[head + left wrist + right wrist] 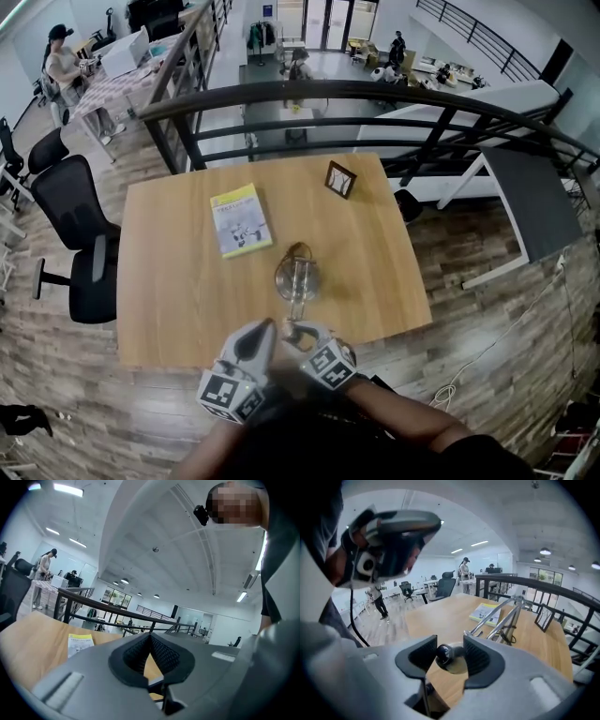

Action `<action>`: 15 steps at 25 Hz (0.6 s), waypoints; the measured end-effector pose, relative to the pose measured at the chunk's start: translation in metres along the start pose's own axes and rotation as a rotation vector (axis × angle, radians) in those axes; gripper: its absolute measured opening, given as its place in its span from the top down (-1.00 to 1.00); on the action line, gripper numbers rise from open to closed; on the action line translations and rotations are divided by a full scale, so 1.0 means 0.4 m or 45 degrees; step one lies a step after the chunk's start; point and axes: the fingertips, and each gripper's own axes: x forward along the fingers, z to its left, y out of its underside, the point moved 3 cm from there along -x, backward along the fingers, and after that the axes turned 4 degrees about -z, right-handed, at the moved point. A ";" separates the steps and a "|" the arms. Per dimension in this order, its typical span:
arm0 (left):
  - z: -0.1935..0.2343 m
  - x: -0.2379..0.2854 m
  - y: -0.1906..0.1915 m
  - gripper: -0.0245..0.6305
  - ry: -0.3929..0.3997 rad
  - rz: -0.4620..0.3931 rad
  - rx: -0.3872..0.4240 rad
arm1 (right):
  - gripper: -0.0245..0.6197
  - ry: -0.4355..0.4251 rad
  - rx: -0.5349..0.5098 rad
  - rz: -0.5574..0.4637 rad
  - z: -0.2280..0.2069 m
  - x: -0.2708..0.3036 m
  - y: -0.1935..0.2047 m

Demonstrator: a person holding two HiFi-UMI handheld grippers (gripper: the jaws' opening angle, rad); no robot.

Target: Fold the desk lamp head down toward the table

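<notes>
The desk lamp (297, 277), with chrome arms and a round base, stands mid-table, seen from above. In the right gripper view its chrome arms (501, 618) run from a high joint down to the small dark lamp head (444, 653). My right gripper (446, 656) is shut on that head, a pad touching each side; it shows just short of the lamp in the head view (292, 330). My left gripper (267, 326) hovers beside it at the near table edge. Its jaws (150, 641) meet at the tips with nothing held.
A yellow booklet (241, 220) lies left of the lamp on the wooden table (178, 300). A small picture frame (340, 179) stands at the far edge. Black railing (375, 94) runs behind the table, and a black office chair (80, 234) stands at its left.
</notes>
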 end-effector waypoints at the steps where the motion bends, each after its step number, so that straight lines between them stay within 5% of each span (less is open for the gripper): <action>1: 0.002 -0.004 0.002 0.93 -0.001 0.004 -0.003 | 0.38 0.023 -0.029 0.026 -0.007 0.022 0.025; 15: 0.049 -0.050 0.010 0.93 -0.067 0.043 0.009 | 0.50 0.143 -0.212 0.092 -0.083 0.147 0.131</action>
